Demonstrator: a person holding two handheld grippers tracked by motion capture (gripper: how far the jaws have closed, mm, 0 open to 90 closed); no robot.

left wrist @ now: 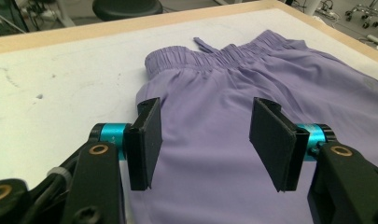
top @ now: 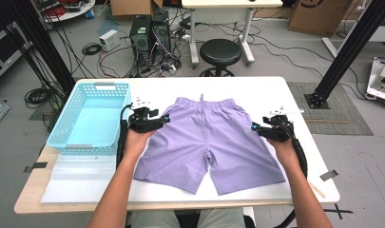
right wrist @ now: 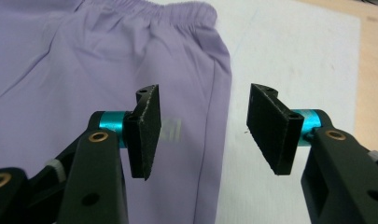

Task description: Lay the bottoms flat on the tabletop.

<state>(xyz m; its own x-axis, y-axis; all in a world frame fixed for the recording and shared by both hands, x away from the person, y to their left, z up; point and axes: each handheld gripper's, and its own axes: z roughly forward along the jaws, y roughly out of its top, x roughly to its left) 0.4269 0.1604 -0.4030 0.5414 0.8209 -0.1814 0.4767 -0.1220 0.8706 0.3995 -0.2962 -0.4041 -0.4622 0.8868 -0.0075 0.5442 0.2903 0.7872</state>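
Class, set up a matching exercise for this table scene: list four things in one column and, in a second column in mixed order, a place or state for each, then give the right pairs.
Column one:
1. shorts
2. basket
3. left gripper
4. stool

Column two:
A. on the floor beyond the table's far edge
B. light blue, at the table's left side
C. jaws apart at the left side seam of the purple cloth
D. spread flat mid-table, waistband toward the far edge

Pairs: 1-D, 2-B, 3-C, 4-A
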